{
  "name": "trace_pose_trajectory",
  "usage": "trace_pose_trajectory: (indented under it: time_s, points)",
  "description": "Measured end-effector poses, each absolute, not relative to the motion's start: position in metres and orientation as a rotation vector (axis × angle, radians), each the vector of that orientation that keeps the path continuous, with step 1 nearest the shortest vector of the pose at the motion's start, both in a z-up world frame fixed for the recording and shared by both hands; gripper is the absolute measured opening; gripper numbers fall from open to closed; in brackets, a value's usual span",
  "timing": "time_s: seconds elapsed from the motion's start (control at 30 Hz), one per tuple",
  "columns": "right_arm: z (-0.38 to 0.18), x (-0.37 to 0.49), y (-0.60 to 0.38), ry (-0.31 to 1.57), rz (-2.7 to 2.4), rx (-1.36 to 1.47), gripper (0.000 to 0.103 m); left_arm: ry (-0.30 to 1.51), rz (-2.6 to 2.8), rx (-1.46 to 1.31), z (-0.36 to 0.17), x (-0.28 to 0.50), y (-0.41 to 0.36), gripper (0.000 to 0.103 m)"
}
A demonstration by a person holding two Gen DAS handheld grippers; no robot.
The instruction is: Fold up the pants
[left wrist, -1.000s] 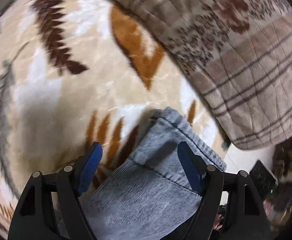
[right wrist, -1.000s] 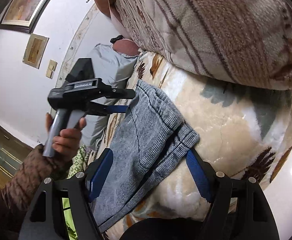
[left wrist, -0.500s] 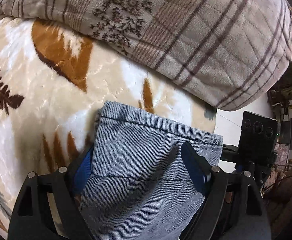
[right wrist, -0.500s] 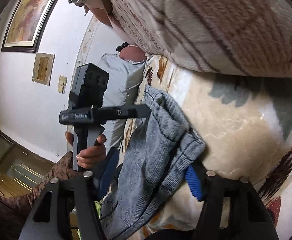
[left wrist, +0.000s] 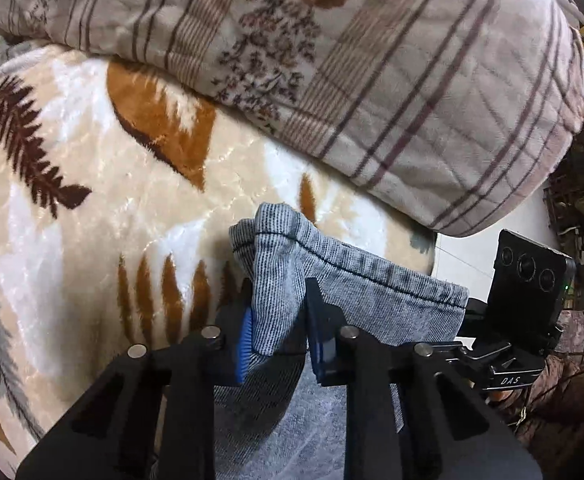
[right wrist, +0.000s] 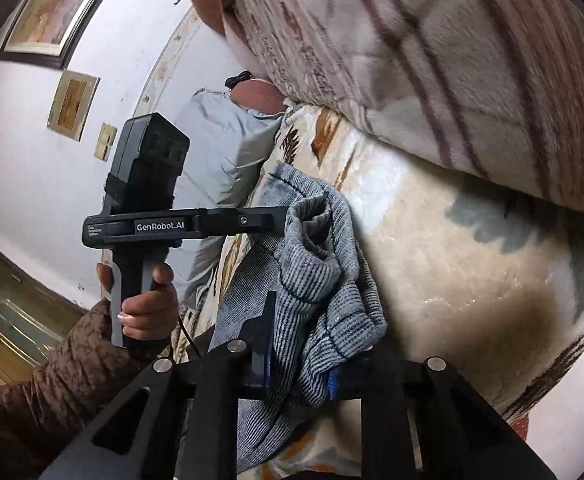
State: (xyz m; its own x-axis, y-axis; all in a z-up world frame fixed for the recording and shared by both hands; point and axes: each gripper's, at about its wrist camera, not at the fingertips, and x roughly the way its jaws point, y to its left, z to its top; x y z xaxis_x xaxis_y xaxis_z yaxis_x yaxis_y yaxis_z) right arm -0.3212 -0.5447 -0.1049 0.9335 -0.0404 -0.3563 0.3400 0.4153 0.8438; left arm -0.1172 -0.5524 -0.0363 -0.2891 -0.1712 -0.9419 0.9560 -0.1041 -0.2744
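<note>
Grey denim pants (left wrist: 355,280) lie on a cream blanket with a leaf pattern (left wrist: 92,208). My left gripper (left wrist: 278,332) is shut on one corner of the pants' end edge, which bunches up between the blue pads. My right gripper (right wrist: 297,356) is shut on the other corner of the pants (right wrist: 315,264), with cloth gathered between its fingers. The left gripper also shows in the right wrist view (right wrist: 284,216), clamped on the cloth. The right gripper's body shows in the left wrist view (left wrist: 523,304) at the far right.
A thick plaid quilt (left wrist: 371,72) is piled on the blanket just beyond the pants, also in the right wrist view (right wrist: 431,60). A grey pillow (right wrist: 224,148) lies at the bed's far end. Framed pictures (right wrist: 72,12) hang on the white wall.
Both grippers have closed from open onto the pants' end corners. The cloth now bunches between the pads of each.
</note>
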Motion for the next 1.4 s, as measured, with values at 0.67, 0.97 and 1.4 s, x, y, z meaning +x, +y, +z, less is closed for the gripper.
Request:
trace_pose_trajectory:
  time_s: [0.67, 0.97, 1.4]
  points:
    - [-0.039, -0.316, -0.511, 0.334, -0.172, 0.926, 0.018, 1.117, -1.470, 0.776, 0.052, -0.093, -0.482, 0.019]
    - [-0.016, -0.300, -0.490, 0.336, -0.105, 0.884, 0.018, 1.084, -1.419, 0.709, 0.072, -0.078, -0.449, 0.018]
    - [0.004, -0.260, -0.444, 0.424, -0.010, 0.799, 0.018, 1.100, -1.339, 0.607, 0.081, -0.036, -0.387, 0.018]
